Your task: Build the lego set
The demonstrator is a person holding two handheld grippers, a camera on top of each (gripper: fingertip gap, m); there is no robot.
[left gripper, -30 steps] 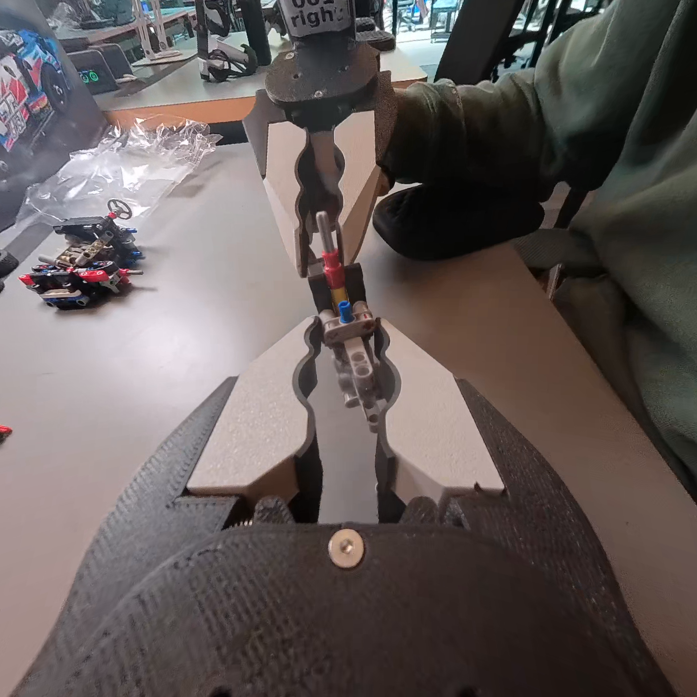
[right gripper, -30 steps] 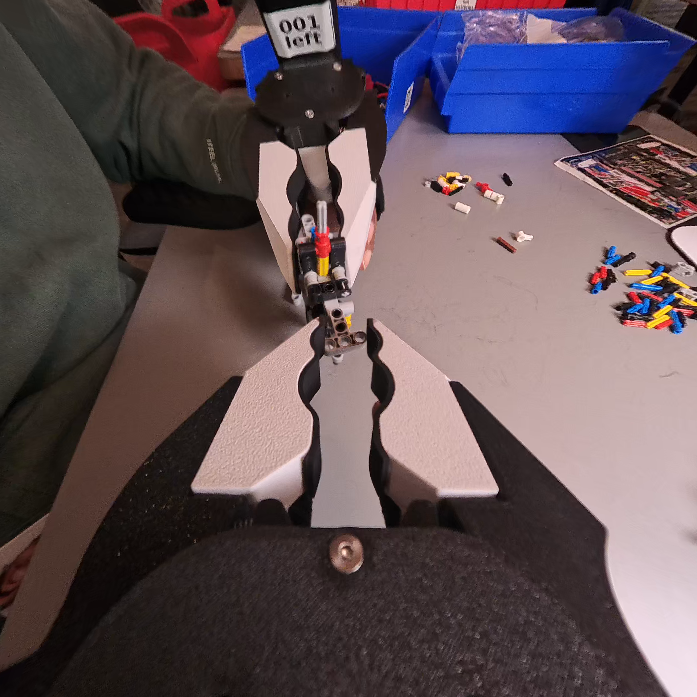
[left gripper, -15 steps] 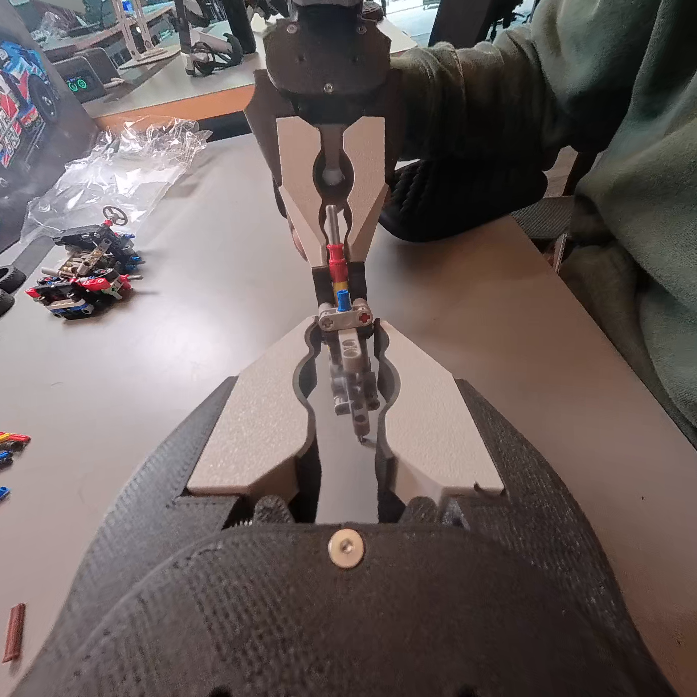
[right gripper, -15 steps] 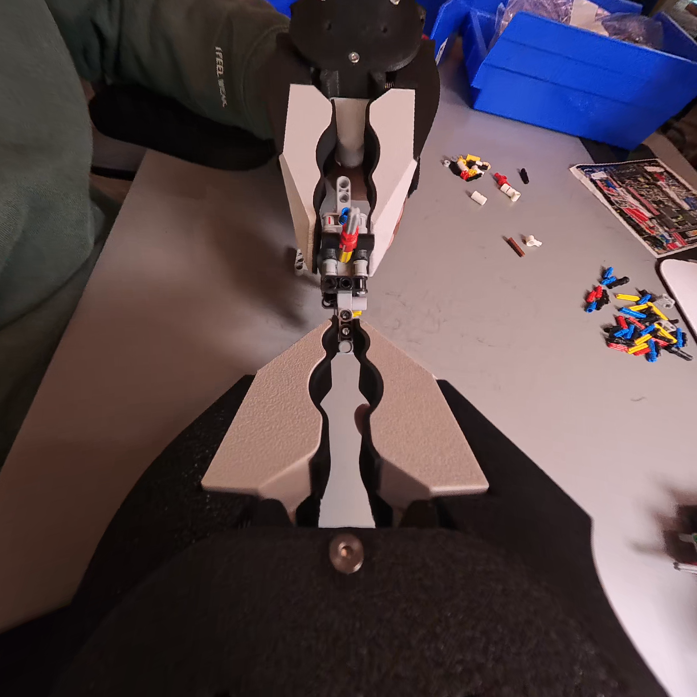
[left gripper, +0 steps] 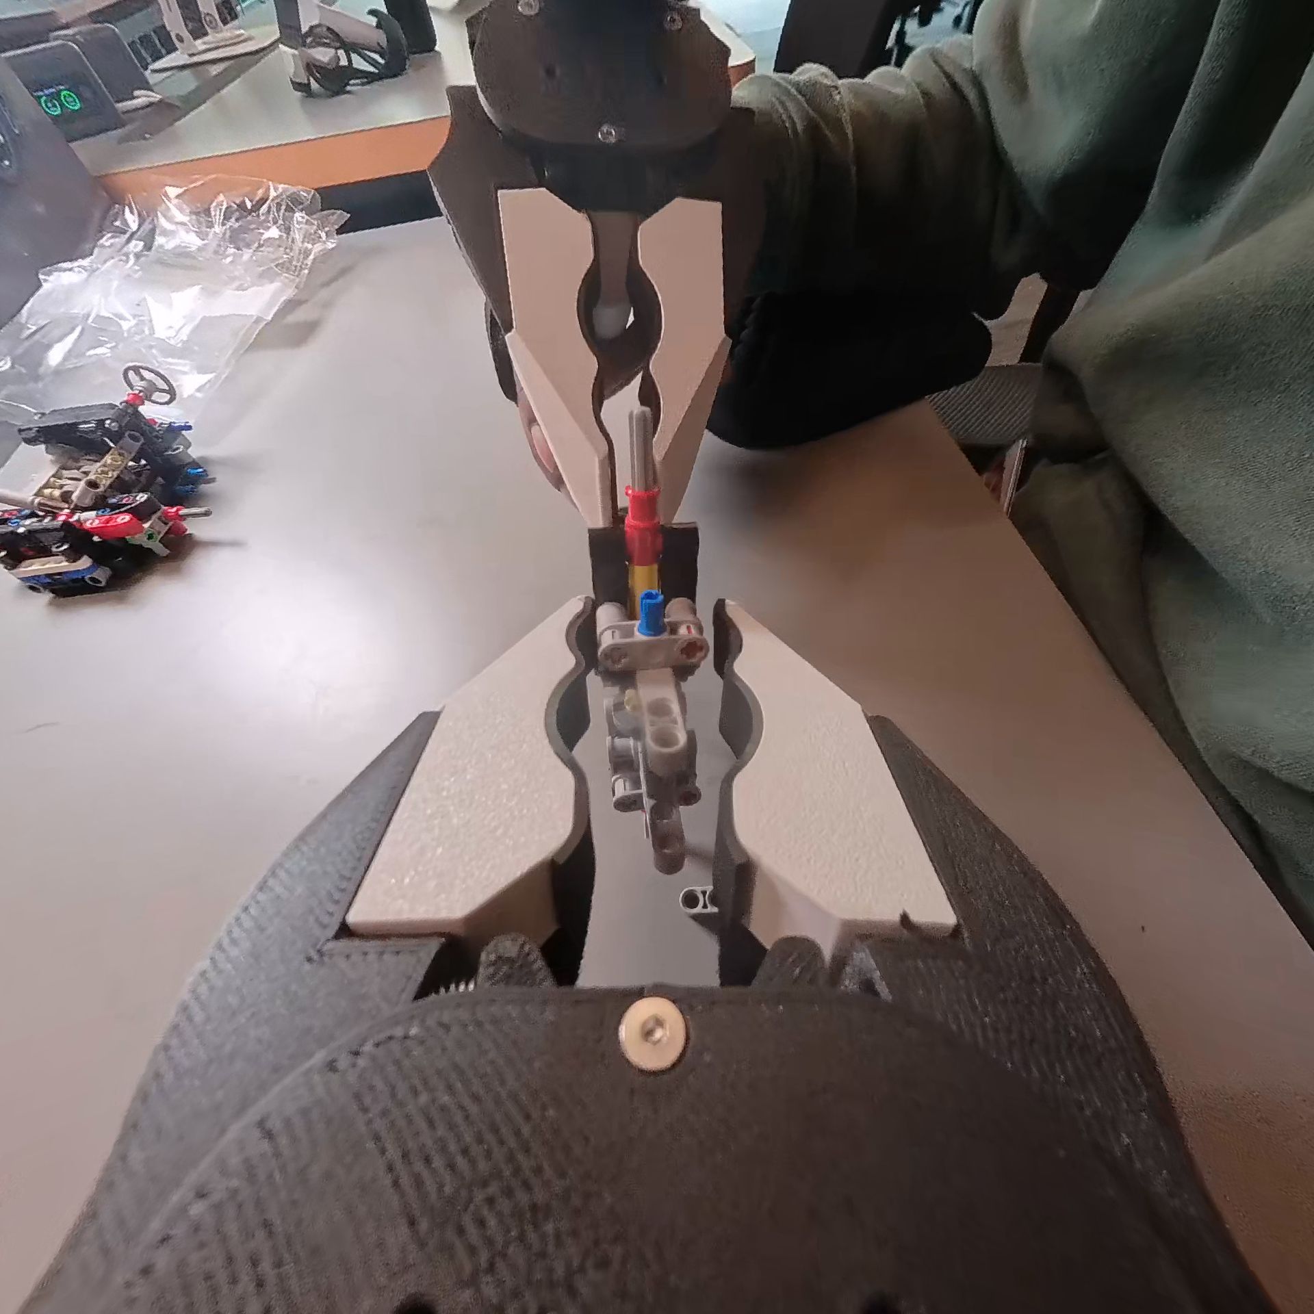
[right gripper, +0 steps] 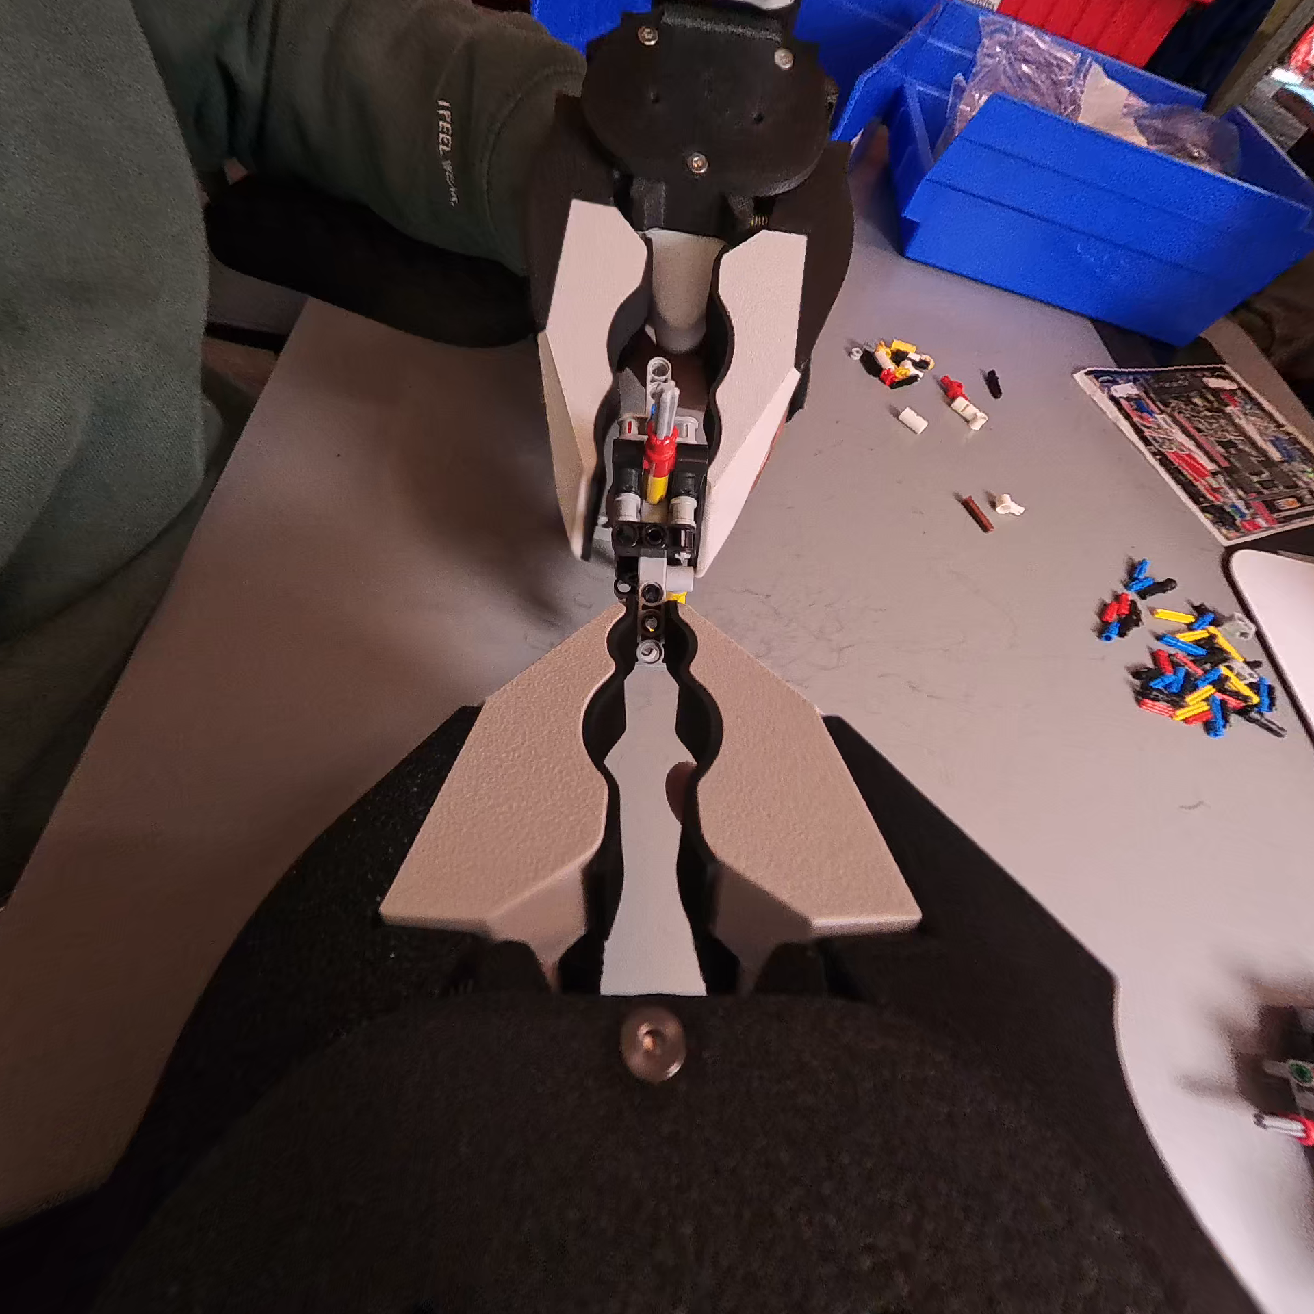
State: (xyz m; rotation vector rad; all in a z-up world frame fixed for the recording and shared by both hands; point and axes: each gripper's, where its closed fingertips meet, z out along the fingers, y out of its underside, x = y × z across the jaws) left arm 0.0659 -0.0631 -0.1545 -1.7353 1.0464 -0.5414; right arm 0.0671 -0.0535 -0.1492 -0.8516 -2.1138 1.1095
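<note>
A small brick assembly of grey and black beams, with a red and yellow bush on a grey axle and a blue pin, hangs between the two grippers above the grey table. My right gripper is shut on the assembly's thin black and grey beam end. It also shows in the left wrist view. My left gripper is open. Its pads stand just off the assembly's sides, with a narrow gap on each side. It also shows in the right wrist view.
A partly built car model and a clear plastic bag lie left. A small grey piece lies under the left gripper. Blue bins, a printed booklet, scattered pieces and a pile of coloured pins lie right. Green sleeves flank the table edge. Less than 4 cm separates the two grippers' tips.
My right gripper closed on the assembly's beam end and has stayed shut on it. My left gripper's pads have just spread off the assembly's sides. Both grippers rose a little.
</note>
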